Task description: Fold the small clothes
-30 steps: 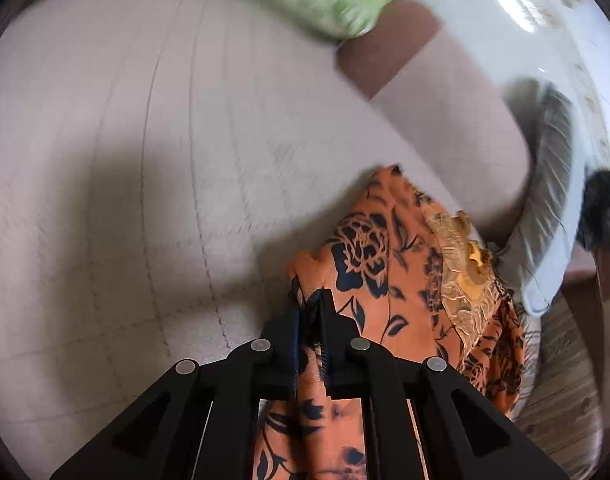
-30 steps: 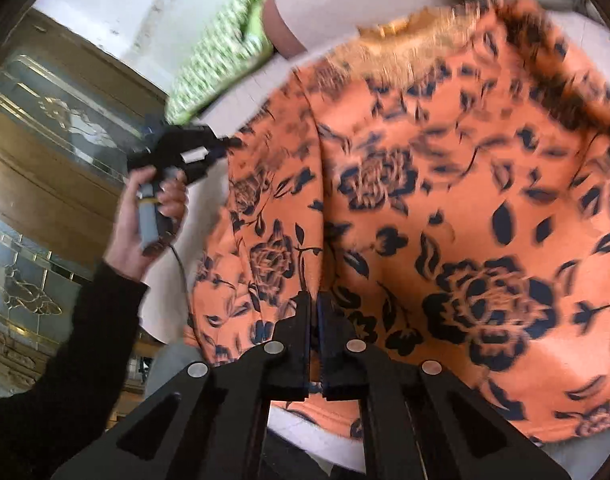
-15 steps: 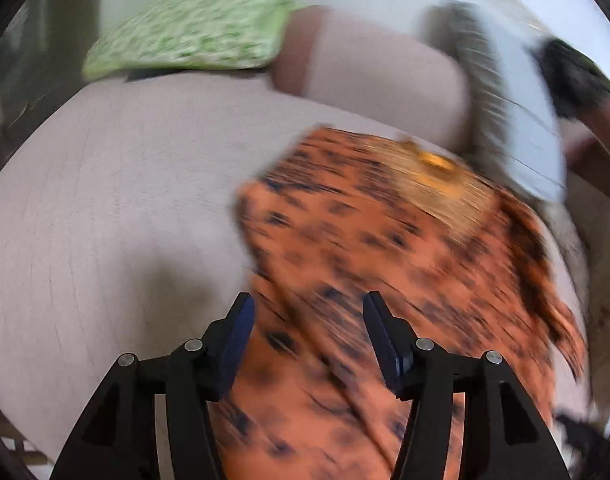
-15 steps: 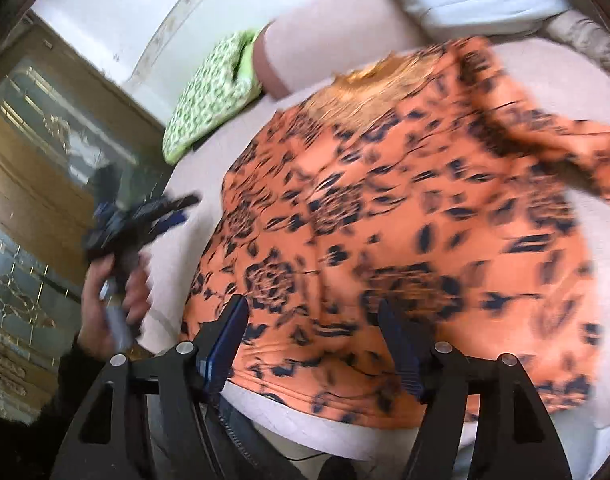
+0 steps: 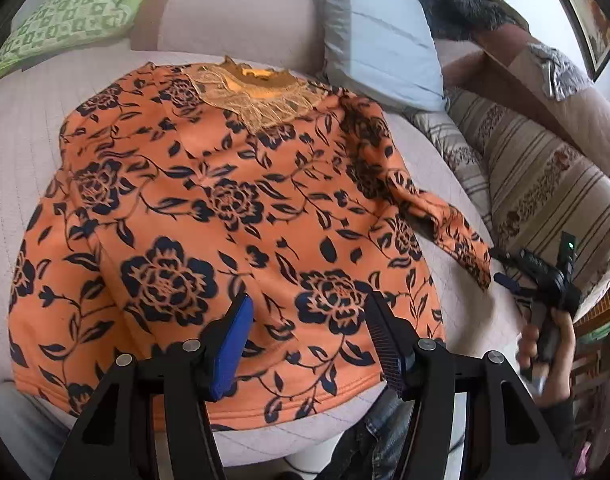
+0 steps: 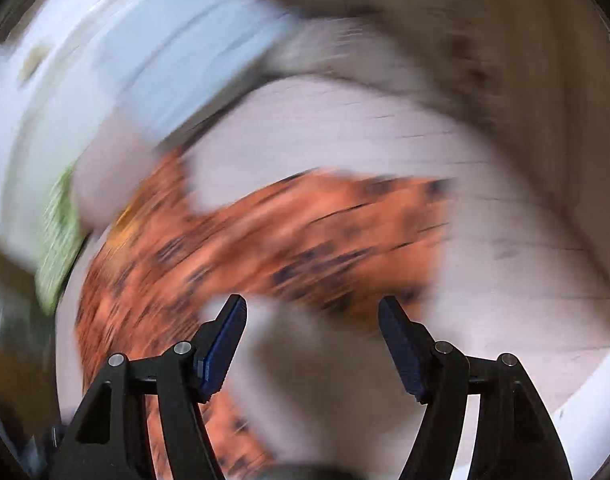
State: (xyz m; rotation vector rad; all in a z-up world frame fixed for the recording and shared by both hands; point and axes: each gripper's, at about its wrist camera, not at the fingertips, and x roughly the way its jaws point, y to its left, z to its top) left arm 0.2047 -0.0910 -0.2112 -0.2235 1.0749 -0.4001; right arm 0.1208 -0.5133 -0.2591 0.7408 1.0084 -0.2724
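An orange top with dark flowers (image 5: 225, 208) lies spread flat on the pale quilted sofa seat (image 5: 21, 128), neckline far, hem near. My left gripper (image 5: 305, 336) hovers over the hem, open, with nothing pinched between its fingers. The top's right sleeve (image 5: 437, 216) stretches out toward the right. A hand holds my right gripper (image 5: 501, 267) just past the sleeve's cuff. The right wrist view is heavily blurred. There the sleeve (image 6: 305, 232) lies ahead of the right gripper (image 6: 313, 340), which is open and empty.
A green patterned pillow (image 5: 73, 12) lies at the far left and a light blue pillow (image 5: 385, 40) leans behind the neckline. A striped cushion (image 5: 545, 184) runs along the right, with a dark furry item (image 5: 461, 4) above it. The person's jeans (image 5: 377, 432) show at the seat's front edge.
Both grippers were shut on the top's hem and have let go and opened. The top now lies flat. The left gripper drew back; the right one swung over to the sleeve.
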